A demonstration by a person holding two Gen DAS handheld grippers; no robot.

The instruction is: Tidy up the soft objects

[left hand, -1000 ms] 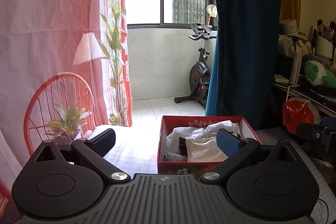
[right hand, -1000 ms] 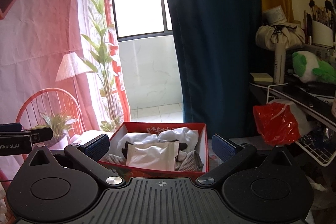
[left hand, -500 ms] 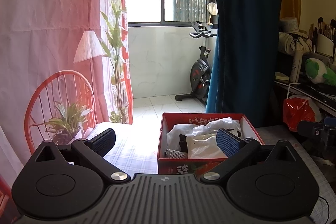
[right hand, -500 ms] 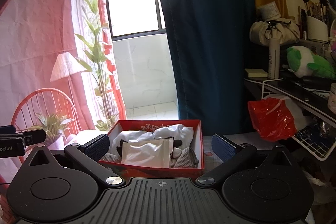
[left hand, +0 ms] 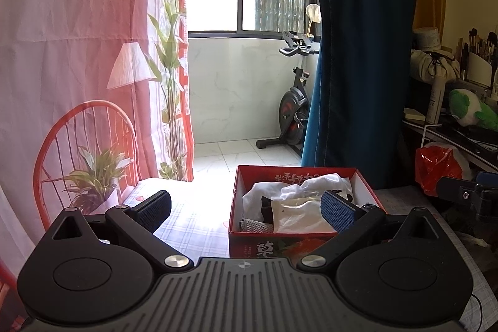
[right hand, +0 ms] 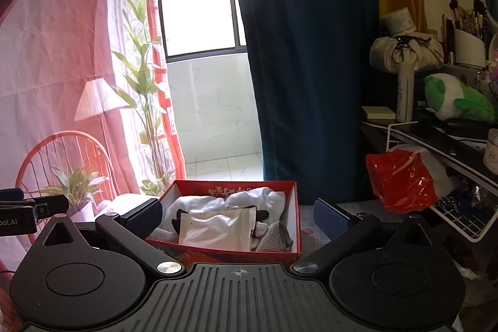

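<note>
A red cardboard box (left hand: pixel 246 238) stands on the table; it also shows in the right wrist view (right hand: pixel 298 220). It holds white cloth (left hand: pixel 289 192) (right hand: pixel 258 198), a white pouch (left hand: pixel 298 217) (right hand: pixel 218 229), a dark item (right hand: pixel 263 213) and grey knit pieces (right hand: pixel 274 238). My left gripper (left hand: pixel 246 206) is open and empty, in front of the box and left of its middle. My right gripper (right hand: pixel 238 218) is open and empty, with the box between and beyond its fingers.
A checked tablecloth (left hand: pixel 193 226) covers the table left of the box. A red plastic bag (right hand: pixel 401 179) and a white wire rack (right hand: pixel 460 220) are on the right. A green and white plush toy (right hand: pixel 457 98) lies on the shelf. A blue curtain (right hand: pixel 305 52) hangs behind.
Both grippers have drawn slightly back and up from the box. Their jaws stay open. The contents of the box have not moved.
</note>
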